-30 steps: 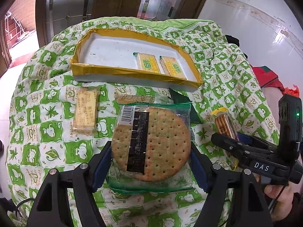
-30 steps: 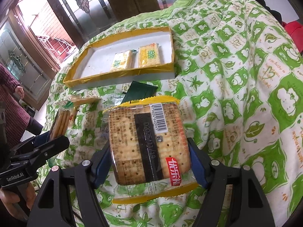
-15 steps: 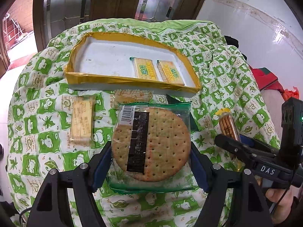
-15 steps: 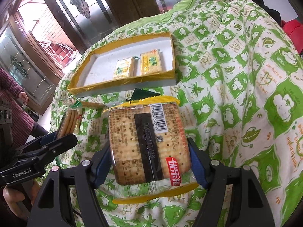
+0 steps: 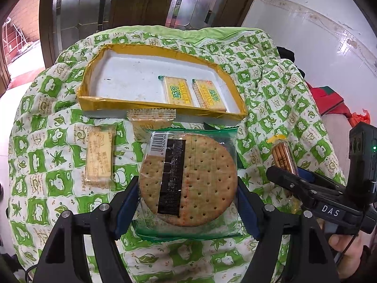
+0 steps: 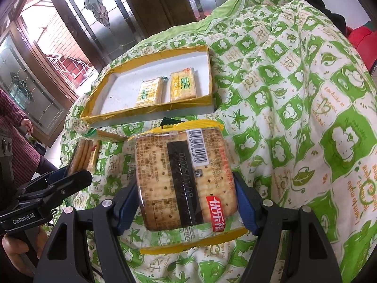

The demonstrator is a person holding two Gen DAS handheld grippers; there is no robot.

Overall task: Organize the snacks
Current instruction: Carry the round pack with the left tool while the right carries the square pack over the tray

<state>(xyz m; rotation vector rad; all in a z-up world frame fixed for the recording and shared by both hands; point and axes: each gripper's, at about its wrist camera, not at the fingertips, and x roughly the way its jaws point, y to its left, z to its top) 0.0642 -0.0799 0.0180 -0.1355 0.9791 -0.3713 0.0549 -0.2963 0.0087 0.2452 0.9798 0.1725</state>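
The round cracker pack (image 5: pixel 188 179), in a clear wrapper with green ends, is clamped by its two sides in the left tongs (image 5: pixel 188 202) and held above the quilt (image 5: pixel 47 141). The square cracker pack (image 6: pixel 186 179), yellow-edged with a red label, is clamped the same way in the right tongs (image 6: pixel 188 202), also off the quilt.

Beyond both packs lies the yellow-rimmed tray (image 5: pixel 150 105) on the green-and-white quilt, its near wall facing the tongs. Two yellow biscuit packs (image 5: pixel 179 92) (image 5: pixel 208 94) lie side by side on its floor against the right end; the left half of the floor (image 5: pixel 132 80) is bare white. Between the tray's near wall and the round pack sits a small clear pack (image 5: pixel 150 122), its lower part hidden behind the round pack. A pale wafer pack (image 5: pixel 99 158) lies on the quilt left of it, apart from the tray.

A dark green wrapper (image 6: pixel 169 122) pokes out just behind the square pack, mostly hidden. In the left wrist view the right tongs show edge-on at the right edge, their pack seen only as a thin strip. The quilt's far edge falls away before glass doors (image 5: pixel 70 23). The print on the loose packs is too blurred to read.
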